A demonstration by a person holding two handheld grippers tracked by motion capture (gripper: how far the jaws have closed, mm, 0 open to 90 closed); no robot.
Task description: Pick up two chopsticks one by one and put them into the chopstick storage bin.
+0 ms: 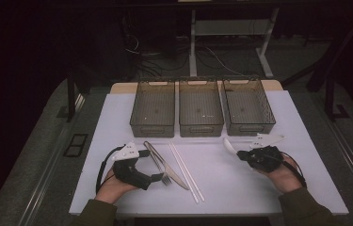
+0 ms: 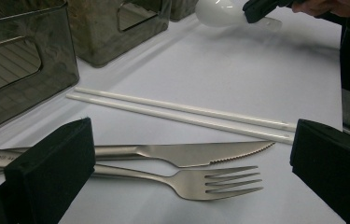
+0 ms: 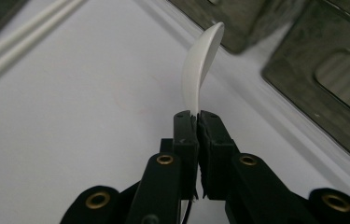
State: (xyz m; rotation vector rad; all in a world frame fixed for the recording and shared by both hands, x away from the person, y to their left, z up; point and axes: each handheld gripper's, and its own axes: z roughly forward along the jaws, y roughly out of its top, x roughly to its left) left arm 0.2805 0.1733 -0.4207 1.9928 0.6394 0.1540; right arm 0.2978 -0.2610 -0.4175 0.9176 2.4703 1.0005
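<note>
At the near edge of the white table (image 1: 117, 197), two sleeved forearms are seen entering from below, each hand carrying a gripper. The left gripper (image 1: 157, 177) is held low at the near left, resting on or just above the surface, with its jaws spread wide and nothing between them. Just beyond its pads (image 2: 51, 163), a steel fork (image 2: 200, 183) and a steel knife (image 2: 186, 153) are laid side by side, touching along their handles, with tines and serrated blade pointing toward the person. Next to them, farther toward the centre of the table, a pair of white chopsticks (image 2: 182, 113) is laid parallel and close together.

On the right side, the right gripper (image 3: 197, 122) is held clear of the surface with its jaws pressed together on the handle end of a white spoon (image 3: 200, 65). The spoon is pinched edge-on, its bowl projecting forward and upward beyond the jaw tips toward the bins. In the high view the spoon (image 1: 229, 146) is located just before the near wall of the right bin.

Along the far side of the table, three smoked translucent bins are set in a row, close beside each other: a left bin (image 1: 153, 126), a middle bin (image 1: 201, 128) and a right bin (image 1: 249, 127).
</note>
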